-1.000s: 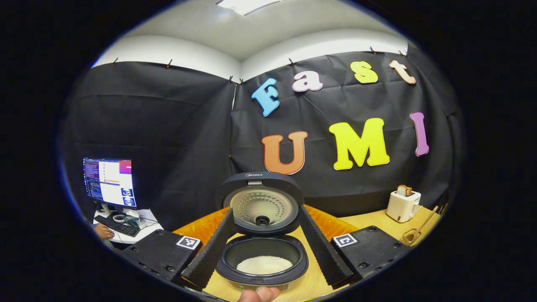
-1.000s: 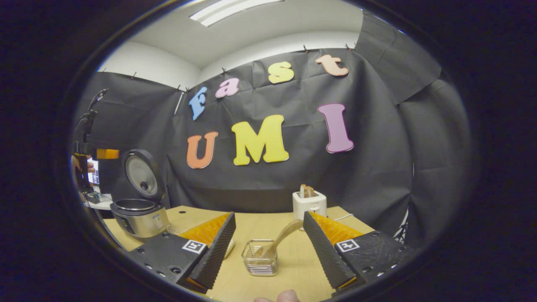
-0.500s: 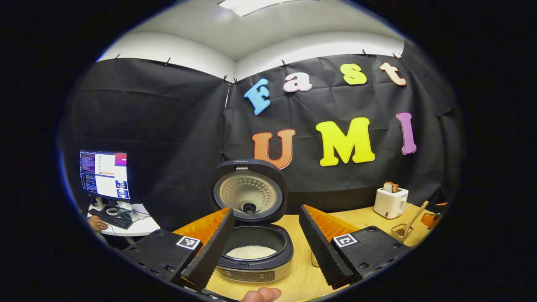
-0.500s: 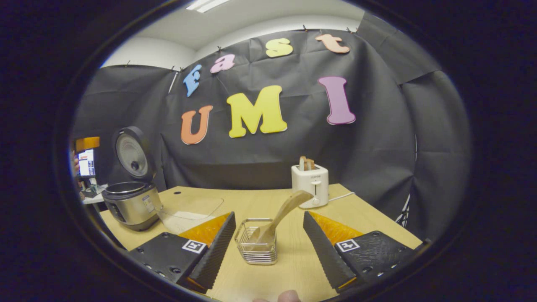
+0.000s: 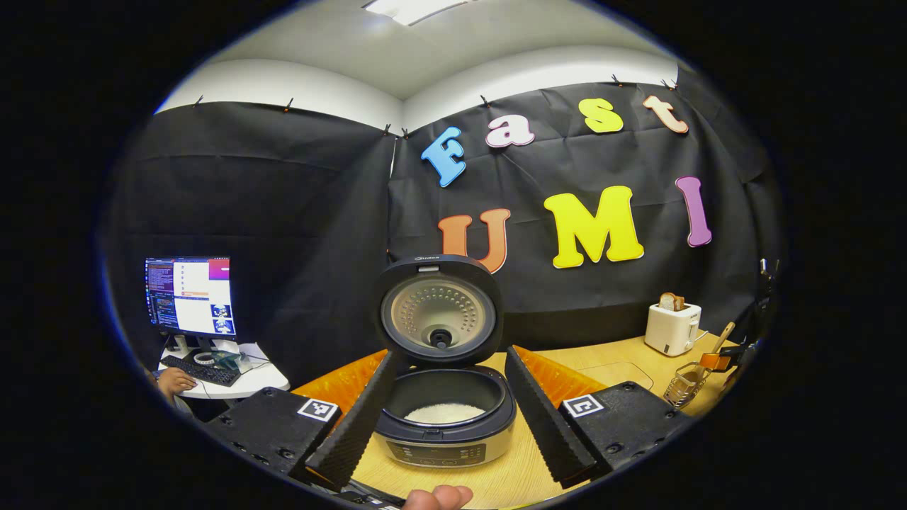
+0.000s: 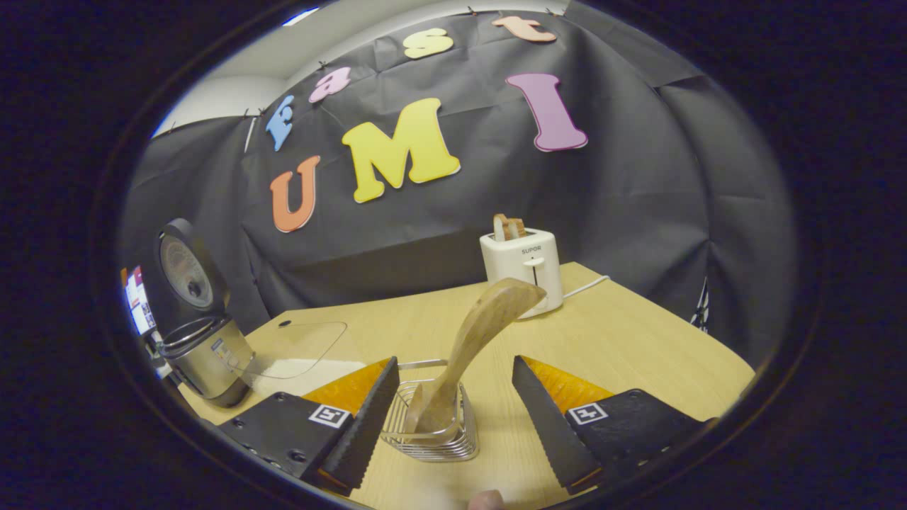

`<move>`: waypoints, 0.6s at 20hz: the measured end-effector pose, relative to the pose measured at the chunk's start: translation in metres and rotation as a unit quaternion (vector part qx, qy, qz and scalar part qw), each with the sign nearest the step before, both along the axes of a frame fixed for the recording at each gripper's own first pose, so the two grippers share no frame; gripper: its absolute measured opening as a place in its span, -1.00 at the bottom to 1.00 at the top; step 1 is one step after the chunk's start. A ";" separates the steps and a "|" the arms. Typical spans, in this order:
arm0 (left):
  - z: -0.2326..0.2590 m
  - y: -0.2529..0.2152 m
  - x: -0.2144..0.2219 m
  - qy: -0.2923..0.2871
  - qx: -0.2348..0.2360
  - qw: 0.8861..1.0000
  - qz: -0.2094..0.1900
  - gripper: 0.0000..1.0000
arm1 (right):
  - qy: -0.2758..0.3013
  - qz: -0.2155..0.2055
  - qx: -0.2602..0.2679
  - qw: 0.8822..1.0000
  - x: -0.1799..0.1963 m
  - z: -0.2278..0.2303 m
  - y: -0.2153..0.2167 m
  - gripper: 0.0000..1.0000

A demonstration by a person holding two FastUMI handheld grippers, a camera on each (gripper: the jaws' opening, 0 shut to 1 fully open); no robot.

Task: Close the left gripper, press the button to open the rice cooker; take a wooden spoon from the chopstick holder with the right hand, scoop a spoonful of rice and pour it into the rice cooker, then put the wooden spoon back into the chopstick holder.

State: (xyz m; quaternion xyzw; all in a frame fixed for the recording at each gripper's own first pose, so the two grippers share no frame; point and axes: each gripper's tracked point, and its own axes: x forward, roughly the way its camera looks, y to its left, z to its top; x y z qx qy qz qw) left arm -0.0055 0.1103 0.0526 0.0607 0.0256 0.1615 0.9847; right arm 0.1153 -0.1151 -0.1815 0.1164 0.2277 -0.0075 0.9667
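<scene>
The rice cooker (image 5: 445,425) stands open on the wooden table, its lid (image 5: 439,310) upright and white rice (image 5: 443,413) in the pot. My left gripper (image 5: 445,418) is open, its fingers spread either side of the cooker with nothing held. In the right gripper view the wire chopstick holder (image 6: 431,425) sits just ahead between the fingers of my open right gripper (image 6: 457,428). The wooden spoon (image 6: 473,338) leans out of the holder, handle up and to the right, untouched. The cooker (image 6: 198,333) shows far left there. The holder (image 5: 682,386) and right gripper show at the left gripper view's right edge.
A white toaster (image 6: 521,263) with bread stands at the table's back near the cloth wall. A clear tray with rice (image 6: 297,350) lies between cooker and holder. Beyond the table's left a monitor (image 5: 190,296) and keyboard sit on a small desk with a person's hand (image 5: 170,382).
The left gripper has drawn back from the cooker, which now looks farther off. The right gripper has moved forward and down, so the holder and spoon sit close between its fingers.
</scene>
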 end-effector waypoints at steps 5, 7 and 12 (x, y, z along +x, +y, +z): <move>-0.006 -0.004 0.000 0.005 0.007 1.000 0.003 0.98 | 0.007 0.011 -0.002 1.000 0.019 -0.005 0.003 0.41; -0.009 -0.009 0.003 0.010 0.009 1.000 -0.004 0.98 | 0.018 0.019 0.004 1.000 0.020 -0.009 0.007 0.32; -0.016 -0.015 0.005 0.020 0.021 0.999 -0.014 0.98 | 0.020 0.023 0.017 0.999 0.020 -0.007 0.013 -0.58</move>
